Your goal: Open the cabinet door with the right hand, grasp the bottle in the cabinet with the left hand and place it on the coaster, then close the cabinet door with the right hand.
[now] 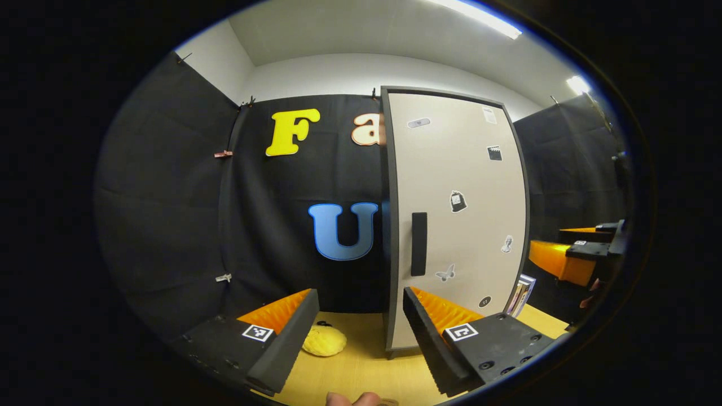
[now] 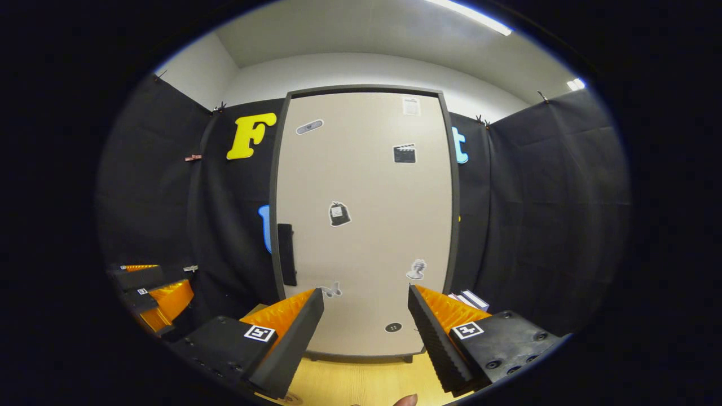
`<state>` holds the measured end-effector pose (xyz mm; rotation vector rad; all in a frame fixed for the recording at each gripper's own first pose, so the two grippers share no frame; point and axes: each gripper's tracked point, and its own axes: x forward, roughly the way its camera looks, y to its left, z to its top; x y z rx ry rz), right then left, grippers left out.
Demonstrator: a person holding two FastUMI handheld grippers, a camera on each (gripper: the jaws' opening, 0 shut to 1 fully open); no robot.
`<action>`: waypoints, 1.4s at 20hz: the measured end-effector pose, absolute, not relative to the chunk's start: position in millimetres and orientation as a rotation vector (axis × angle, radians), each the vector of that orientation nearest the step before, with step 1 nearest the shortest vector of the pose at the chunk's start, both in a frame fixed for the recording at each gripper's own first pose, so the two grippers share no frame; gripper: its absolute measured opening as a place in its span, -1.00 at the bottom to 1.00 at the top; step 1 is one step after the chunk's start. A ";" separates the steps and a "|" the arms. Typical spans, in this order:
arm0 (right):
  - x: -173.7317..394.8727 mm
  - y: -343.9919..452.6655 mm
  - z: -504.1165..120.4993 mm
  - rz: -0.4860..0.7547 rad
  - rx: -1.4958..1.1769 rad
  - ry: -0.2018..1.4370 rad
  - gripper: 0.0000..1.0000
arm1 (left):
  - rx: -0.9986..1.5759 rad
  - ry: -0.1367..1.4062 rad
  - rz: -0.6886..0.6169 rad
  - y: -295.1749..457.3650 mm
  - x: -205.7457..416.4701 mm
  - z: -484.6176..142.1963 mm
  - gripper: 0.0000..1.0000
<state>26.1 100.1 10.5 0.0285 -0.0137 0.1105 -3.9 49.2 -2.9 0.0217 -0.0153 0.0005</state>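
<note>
Black cloth walls stand around a wooden table (image 1: 361,366). On the table stands a tall cabinet (image 2: 361,225) with its door (image 1: 457,214) closed, so the bottle cannot be seen. The door has a dark handle (image 2: 286,254) on its left side and small stickers on it. A yellow round coaster (image 1: 324,340) lies on the table, left of the cabinet. The left hand-held gripper (image 1: 361,332) is spread wide and holds nothing. The right hand-held gripper (image 2: 365,332) is also wide and holds nothing, facing the door.

No legible text on anything
</note>
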 end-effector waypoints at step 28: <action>197.0 249.5 -12.0 0.076 0.075 -0.022 0.10 | -0.050 0.078 0.131 163.8 -17.7 -61.3 0.89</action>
